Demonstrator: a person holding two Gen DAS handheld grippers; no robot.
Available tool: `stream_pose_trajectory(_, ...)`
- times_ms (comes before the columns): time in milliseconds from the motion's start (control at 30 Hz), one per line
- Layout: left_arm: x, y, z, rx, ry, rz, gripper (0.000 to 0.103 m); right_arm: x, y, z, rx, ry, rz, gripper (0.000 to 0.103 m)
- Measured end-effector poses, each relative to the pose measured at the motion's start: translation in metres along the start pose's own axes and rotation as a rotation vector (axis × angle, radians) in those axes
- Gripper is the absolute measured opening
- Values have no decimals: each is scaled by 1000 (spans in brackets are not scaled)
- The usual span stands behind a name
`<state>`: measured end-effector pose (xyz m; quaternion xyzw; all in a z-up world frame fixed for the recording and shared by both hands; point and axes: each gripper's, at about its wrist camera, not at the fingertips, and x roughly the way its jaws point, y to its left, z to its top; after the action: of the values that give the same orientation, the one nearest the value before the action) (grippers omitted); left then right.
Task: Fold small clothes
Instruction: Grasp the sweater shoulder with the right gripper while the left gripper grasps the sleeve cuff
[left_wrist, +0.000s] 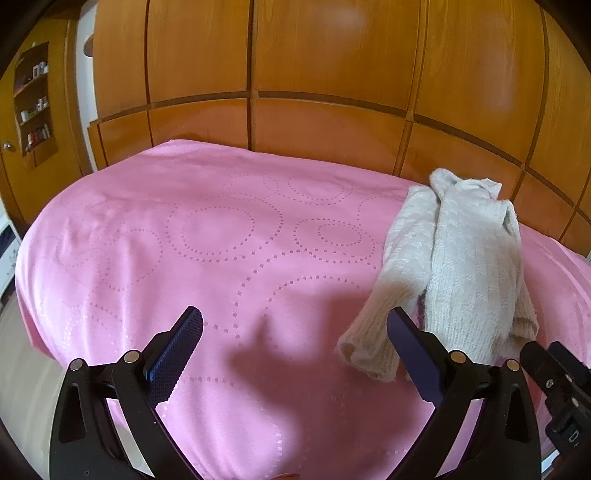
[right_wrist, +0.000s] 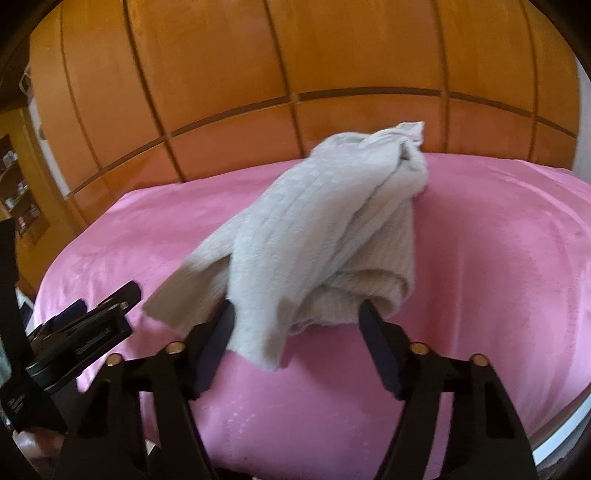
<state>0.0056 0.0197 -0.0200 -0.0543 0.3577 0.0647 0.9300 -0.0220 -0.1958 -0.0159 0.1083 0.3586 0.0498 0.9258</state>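
Note:
A cream knitted sweater (left_wrist: 458, 266) lies crumpled on the pink bedspread (left_wrist: 207, 236), right of centre in the left wrist view. My left gripper (left_wrist: 295, 325) is open and empty above the bedspread; its right finger (left_wrist: 410, 350) is beside the sweater's sleeve cuff (left_wrist: 369, 354). In the right wrist view the sweater (right_wrist: 314, 229) fills the middle. My right gripper (right_wrist: 297, 317) is open, its jaws on either side of the sweater's near hem, with the fabric draping over the left finger (right_wrist: 218, 339).
A wooden panelled wardrobe (left_wrist: 332, 74) stands behind the bed. A shelf with small items (left_wrist: 33, 107) is at the far left. The left gripper's body shows at the left of the right wrist view (right_wrist: 85, 332). The bed's edge drops off at the left.

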Motion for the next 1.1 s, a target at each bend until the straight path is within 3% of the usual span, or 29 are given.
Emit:
stream_pose_trajectory(300,5,4,1,-3,17,6,99,27,9,-8,18,115,127,41)
stream_pose_trajectory(567,13,13,-4,-3,43,-3,99,66,13,-9,64,257,244,0)
stream_pose_trajectory(733,20,17,-8,-6,79,-38,99,33,1,9,50,180,275,0)
stream_pose_trajectory(900,32,8,-12,16,124,-84,99,-14,-38,38,29,58,208,0)
stream_pose_trajectory(933,33,5,-13,24,129,-89,99,-17,-47,41,31,52,186,7)
stream_pose_trajectory(967,32,3,-13,26,126,-95,99,-18,-55,41,49,39,160,25)
stream_pose_trajectory(1000,30,2,-11,27,120,-106,99,-16,-58,39,62,38,157,36)
stream_pose_trajectory(1033,27,0,-11,29,109,-121,99,-12,-62,37,71,40,157,42)
stream_pose_trajectory(1100,22,-2,-8,41,91,-140,99,-4,-58,39,71,38,153,42)
